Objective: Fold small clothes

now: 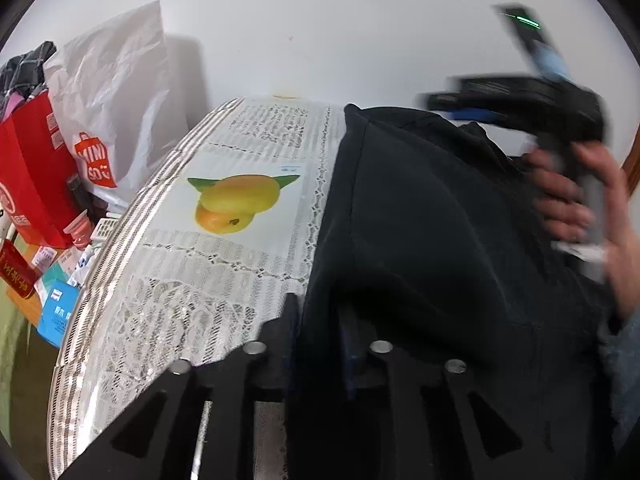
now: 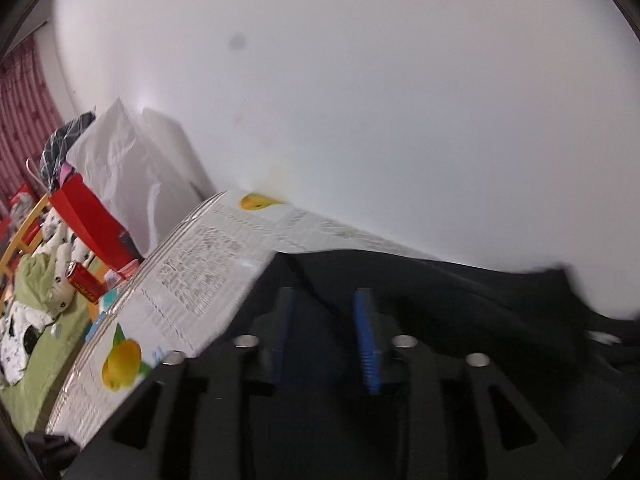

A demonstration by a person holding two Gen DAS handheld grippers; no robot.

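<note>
A black garment (image 1: 420, 220) lies spread over the right side of a table covered by a lace, newsprint-patterned cloth (image 1: 200, 280). My left gripper (image 1: 318, 312) sits at the garment's near left edge. Its fingers stand a little apart, with a dark fold lying between them, and the right pad's inner face still shows. In the right wrist view, my right gripper (image 2: 324, 296) hovers open over the same garment (image 2: 460, 292) with nothing pinched. In the left wrist view it shows blurred at the upper right, held by a hand (image 1: 580, 200) above the garment's far side.
Left of the table stand a red bag (image 1: 32, 176), a white plastic bag (image 1: 116, 92) and several small boxes (image 1: 56, 316). A white wall runs behind the table. A green bedspread with spotted cloth (image 2: 36, 320) and a red can (image 2: 82, 286) lie beyond the table's left edge.
</note>
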